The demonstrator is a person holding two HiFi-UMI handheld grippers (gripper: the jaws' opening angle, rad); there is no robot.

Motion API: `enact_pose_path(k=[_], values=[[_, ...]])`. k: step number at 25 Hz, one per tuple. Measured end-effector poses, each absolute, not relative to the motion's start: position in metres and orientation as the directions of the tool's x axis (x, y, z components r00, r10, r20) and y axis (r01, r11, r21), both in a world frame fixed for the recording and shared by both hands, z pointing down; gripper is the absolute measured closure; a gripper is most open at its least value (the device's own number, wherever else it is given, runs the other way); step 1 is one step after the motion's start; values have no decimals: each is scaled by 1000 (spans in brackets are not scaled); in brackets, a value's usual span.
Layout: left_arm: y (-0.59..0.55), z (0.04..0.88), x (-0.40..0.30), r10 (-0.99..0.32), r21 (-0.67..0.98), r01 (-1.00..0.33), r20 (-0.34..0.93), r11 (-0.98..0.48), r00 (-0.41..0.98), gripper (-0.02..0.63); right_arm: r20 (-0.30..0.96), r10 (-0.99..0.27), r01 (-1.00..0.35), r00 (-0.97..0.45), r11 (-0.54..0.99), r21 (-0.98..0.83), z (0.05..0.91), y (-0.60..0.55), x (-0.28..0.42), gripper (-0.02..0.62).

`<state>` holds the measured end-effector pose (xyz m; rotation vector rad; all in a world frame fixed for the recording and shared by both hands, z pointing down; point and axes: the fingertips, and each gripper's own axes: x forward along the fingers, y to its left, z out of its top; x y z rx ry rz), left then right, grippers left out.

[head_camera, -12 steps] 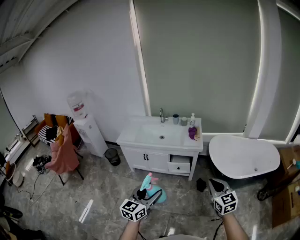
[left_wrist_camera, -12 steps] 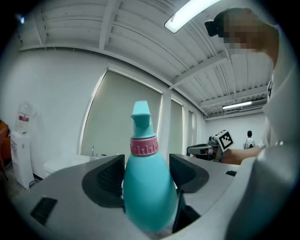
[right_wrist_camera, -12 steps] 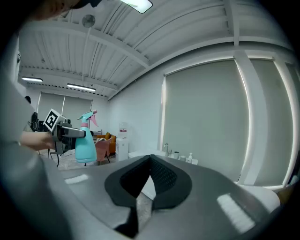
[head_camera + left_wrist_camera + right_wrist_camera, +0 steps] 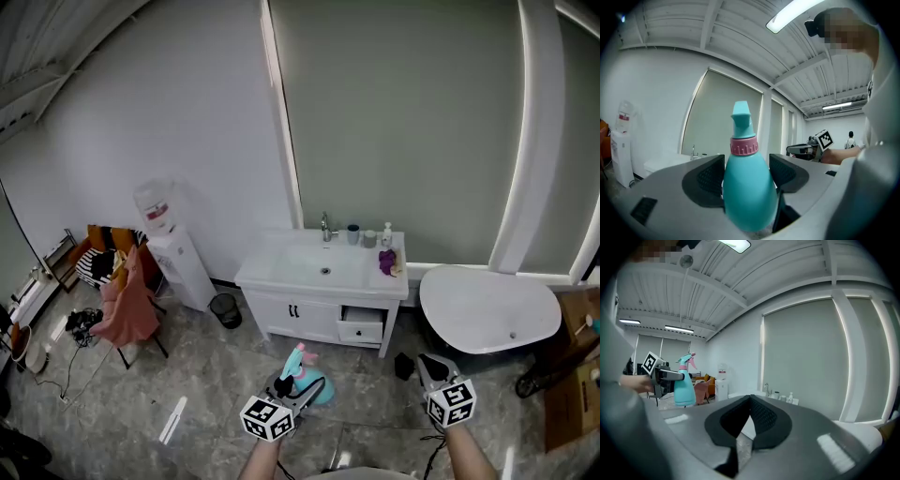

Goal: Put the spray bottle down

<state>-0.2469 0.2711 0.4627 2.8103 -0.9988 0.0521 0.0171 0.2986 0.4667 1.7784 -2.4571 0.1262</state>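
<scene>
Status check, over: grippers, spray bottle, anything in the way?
Left gripper shut on spray bottle, upright, not yet set down. Right gripper shut, empty. Sink cabinet ahead, well apart.

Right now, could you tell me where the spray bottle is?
The spray bottle is low in the head view, left of centre, held upright by the left gripper above the floor, in front of the sink cabinet.
</scene>
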Motion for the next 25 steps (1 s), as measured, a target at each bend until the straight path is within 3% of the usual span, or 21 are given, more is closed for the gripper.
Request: enact_pose_path(k=[25], values=[[257,498,-305,-589,162,-605,143,-779,796,304,177,-945,-961,-277,272,-53,500,291,-41,584]])
